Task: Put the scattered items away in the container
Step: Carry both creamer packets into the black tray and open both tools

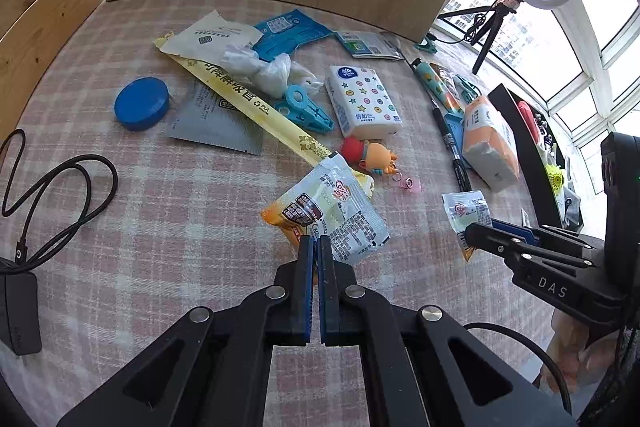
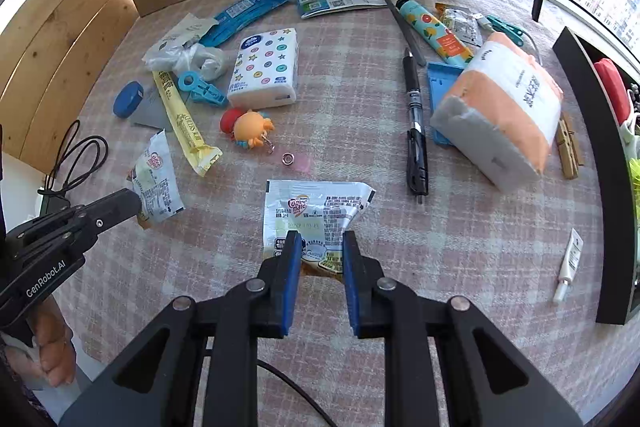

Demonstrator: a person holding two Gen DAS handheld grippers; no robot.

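Observation:
My left gripper [image 1: 315,241] is shut on a white and orange coffee creamer sachet [image 1: 338,211] and holds it off the checked tablecloth; it also shows in the right wrist view [image 2: 154,181]. My right gripper [image 2: 322,239] has its jaws partly apart around the near end of a second creamer sachet [image 2: 316,213], which bulges between the pads; that sachet also shows in the left wrist view [image 1: 466,211]. The black container [image 2: 600,163] stands at the right edge with several items inside.
Scattered on the cloth: a dotted tissue pack [image 2: 266,69], an orange tissue pack [image 2: 504,107], a black pen [image 2: 414,123], a cartoon keychain [image 2: 248,127], a yellow straw wrapper [image 2: 182,123], a blue round case [image 1: 141,103], blue clips, a small white tube [image 2: 570,263], a black cable [image 1: 52,187].

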